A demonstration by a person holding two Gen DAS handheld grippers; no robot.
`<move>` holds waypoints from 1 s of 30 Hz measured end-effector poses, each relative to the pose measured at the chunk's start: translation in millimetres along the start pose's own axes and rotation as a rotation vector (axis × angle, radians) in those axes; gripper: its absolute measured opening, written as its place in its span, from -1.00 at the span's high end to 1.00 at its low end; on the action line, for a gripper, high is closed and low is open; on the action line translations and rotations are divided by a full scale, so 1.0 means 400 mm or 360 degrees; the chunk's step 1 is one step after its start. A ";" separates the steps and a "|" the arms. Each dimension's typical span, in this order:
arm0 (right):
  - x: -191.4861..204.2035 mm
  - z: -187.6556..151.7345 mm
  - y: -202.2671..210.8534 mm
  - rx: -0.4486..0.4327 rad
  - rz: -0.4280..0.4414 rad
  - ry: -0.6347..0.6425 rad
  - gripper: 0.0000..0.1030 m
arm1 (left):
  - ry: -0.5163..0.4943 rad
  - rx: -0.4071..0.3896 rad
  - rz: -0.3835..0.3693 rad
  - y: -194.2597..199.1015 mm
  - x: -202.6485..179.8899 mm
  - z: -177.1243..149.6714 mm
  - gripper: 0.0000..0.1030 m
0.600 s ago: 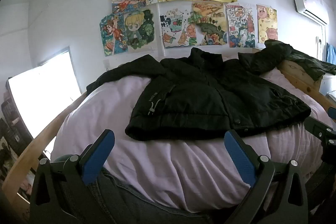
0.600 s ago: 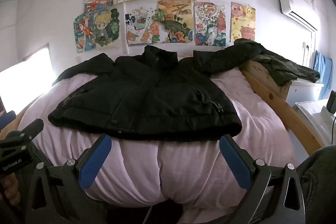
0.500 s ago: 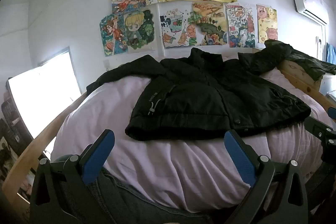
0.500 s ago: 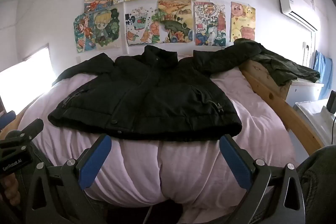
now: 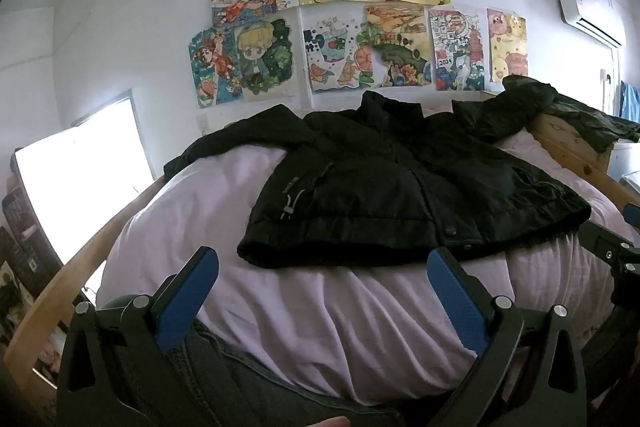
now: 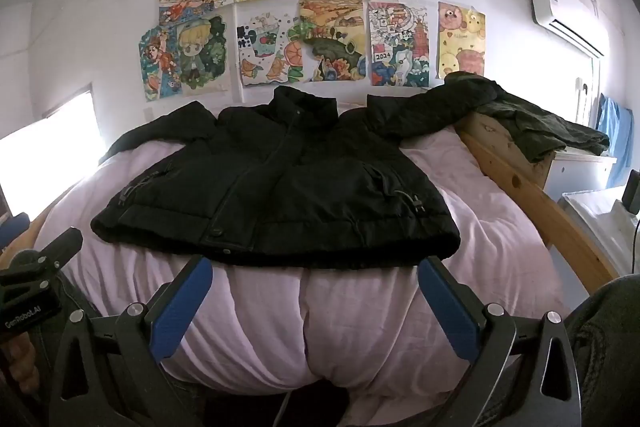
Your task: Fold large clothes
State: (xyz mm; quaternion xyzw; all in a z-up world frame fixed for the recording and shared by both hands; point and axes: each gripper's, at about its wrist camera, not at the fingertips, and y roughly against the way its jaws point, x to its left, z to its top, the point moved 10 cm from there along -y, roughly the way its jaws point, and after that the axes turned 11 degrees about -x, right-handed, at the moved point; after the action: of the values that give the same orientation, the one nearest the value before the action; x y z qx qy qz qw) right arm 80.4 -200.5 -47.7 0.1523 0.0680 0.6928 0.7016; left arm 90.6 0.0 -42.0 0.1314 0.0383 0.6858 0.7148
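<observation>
A: so where was the black jacket [image 6: 276, 187]?
B: spread flat, front up, on the bed [image 6: 500, 239], one sleeve draped over the wooden rail.
A: and the tools?
B: left tool [image 5: 322, 293] and right tool [image 6: 316, 301] both gaped wide, empty, hovering short of the hem, touching nothing.

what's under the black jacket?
The black jacket lies flat on a pale pink quilt that covers the bed; its right sleeve drapes onto the wooden bed rail. Whatever lies beneath the quilt is hidden.
</observation>
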 end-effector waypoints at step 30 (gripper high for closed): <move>-0.002 -0.005 -0.003 0.0006 0.0003 -0.0006 -1.00 | -0.0004 -0.0002 0.0000 0.000 0.001 0.000 -0.98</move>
State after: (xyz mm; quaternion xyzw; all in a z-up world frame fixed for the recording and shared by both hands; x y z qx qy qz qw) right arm 80.8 -201.0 -50.2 0.1549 0.0679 0.6930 0.7009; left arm 90.7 0.2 -41.9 0.1318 0.0371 0.6857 0.7149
